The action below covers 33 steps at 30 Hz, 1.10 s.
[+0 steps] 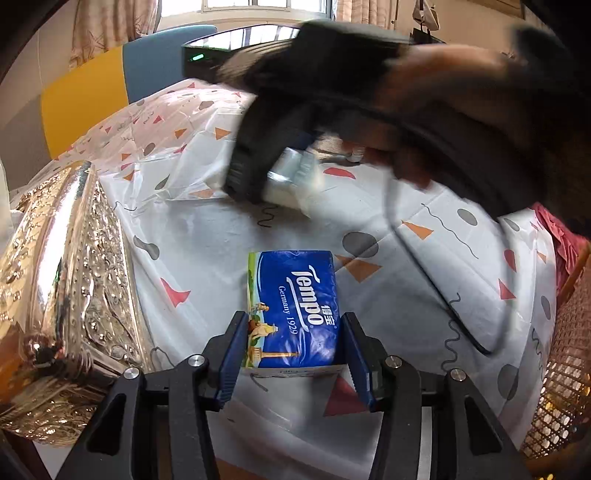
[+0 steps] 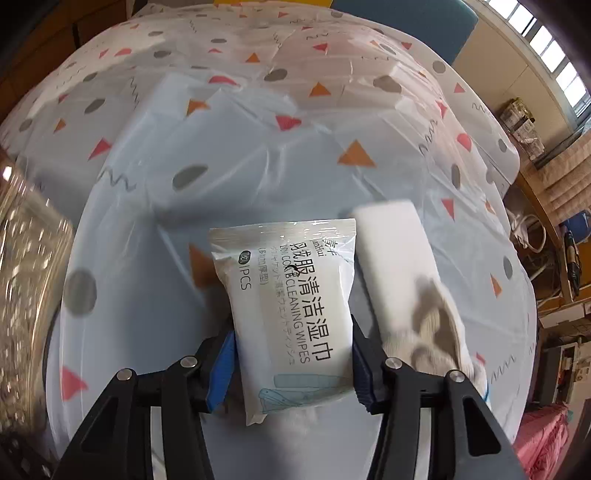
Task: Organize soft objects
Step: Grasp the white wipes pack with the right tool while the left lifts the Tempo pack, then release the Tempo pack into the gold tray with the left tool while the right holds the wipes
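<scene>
At the far left of the left wrist view a shiny embossed silver box (image 1: 70, 280) is seen, standing on the table. Just to the right of it, the left gripper (image 1: 291, 350) is clamped on a blue Tempo tissue pack (image 1: 295, 310), with both pads pressed on its long sides; the pack rests on the tablecloth (image 1: 424, 295). Further right and behind, the right gripper (image 2: 291, 358) is closed on a pack of cleaning wipes (image 2: 291, 306), which is carried above the table, as it seems. Beside it, on the right, a white foam block (image 2: 391, 258) and a beige knitted cloth (image 2: 439, 328) lie on the cloth, touching each other.

For this step, it is judged that both packs should be held only lightly, because they are soft and can be squeezed out of shape. The wipes should be lowered flat, near the other soft things, and released only when they are supported.

The table is covered by a white plastic cloth with triangles, dots and wavy lines; it is creased and probably slippery. A blue and yellow chair back (image 1: 110, 85), curtains and a bright window (image 1: 258, 5) are seen behind.
</scene>
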{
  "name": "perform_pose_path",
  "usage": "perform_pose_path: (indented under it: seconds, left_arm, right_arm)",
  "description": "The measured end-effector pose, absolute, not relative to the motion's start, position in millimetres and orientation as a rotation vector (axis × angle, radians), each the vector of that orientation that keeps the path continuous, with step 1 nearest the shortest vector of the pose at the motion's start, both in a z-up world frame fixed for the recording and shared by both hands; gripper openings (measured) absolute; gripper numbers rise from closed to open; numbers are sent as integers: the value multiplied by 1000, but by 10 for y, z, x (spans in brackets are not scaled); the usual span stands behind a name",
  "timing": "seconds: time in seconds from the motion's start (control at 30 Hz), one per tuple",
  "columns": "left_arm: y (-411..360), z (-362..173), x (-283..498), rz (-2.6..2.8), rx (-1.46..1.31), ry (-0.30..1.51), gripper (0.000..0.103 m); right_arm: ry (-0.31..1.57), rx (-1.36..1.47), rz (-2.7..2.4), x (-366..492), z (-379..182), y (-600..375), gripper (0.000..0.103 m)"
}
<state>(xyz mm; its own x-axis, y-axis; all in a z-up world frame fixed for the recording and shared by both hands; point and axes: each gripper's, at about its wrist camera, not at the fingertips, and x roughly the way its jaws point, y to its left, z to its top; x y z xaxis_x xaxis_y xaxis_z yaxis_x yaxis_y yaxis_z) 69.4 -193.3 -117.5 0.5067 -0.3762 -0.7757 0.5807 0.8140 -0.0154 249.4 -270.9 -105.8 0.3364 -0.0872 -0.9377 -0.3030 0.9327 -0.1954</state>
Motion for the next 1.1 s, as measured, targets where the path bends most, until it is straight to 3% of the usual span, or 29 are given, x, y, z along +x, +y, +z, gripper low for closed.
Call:
perform_pose_path:
  seconds: [0.13, 0.3, 0.5, 1.1]
  left_arm:
    - [-1929, -1174, 668, -584, 261, 857, 51]
    - [-1932, -1158, 657, -573, 262, 869, 51]
    - [-1956, -1058, 746, -542, 248, 915, 51]
    - [-1806, -216, 780, -505, 203, 791, 50]
  right_arm:
    - [1294, -224, 112, 2005, -1065, -3000, 54]
    - [1242, 15, 53, 1489, -1119, -3405, 55]
    - [1210, -10, 21, 1500, -1125, -3461, 55]
    - [1192, -38, 35, 1615, -1237, -3337, 56]
